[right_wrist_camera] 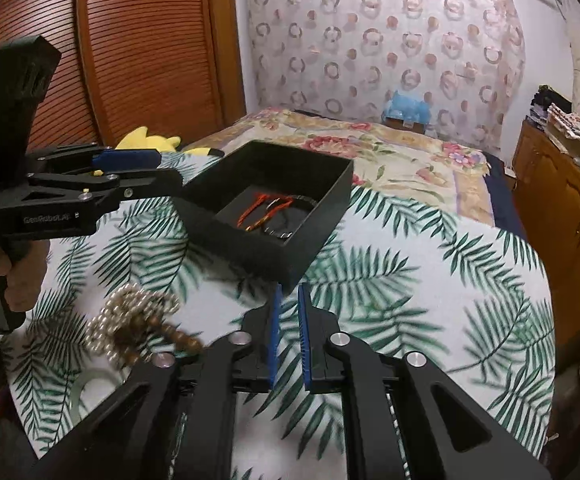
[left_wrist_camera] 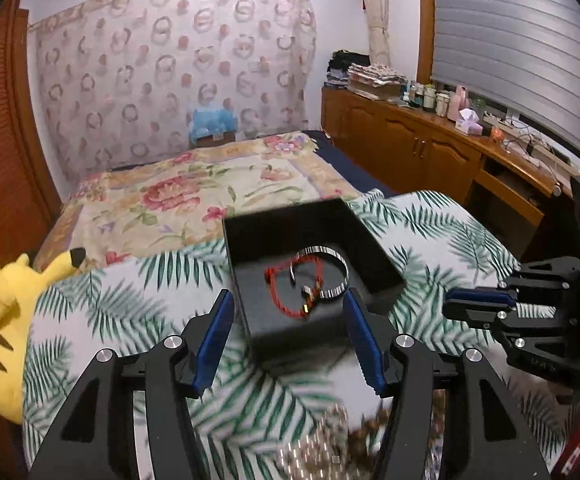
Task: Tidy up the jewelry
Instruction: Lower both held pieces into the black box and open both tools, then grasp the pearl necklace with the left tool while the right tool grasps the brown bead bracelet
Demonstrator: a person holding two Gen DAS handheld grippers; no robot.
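Two pieces already lie in the black box (left_wrist_camera: 313, 240): a red cord bracelet (left_wrist_camera: 286, 292) and a silver bangle (left_wrist_camera: 329, 272). Left gripper (left_wrist_camera: 290, 320) gapes wide, straddling the box's near corner; right gripper (right_wrist_camera: 288, 328) is nearly closed, empty. Beaded strands (right_wrist_camera: 138, 320) wait short of the box. Judging by the soft bed, a nudge could tip the box.

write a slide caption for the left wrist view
Open left gripper hovering at a black box holding a silver bangle and red string bracelet, on a palm-print cloth.
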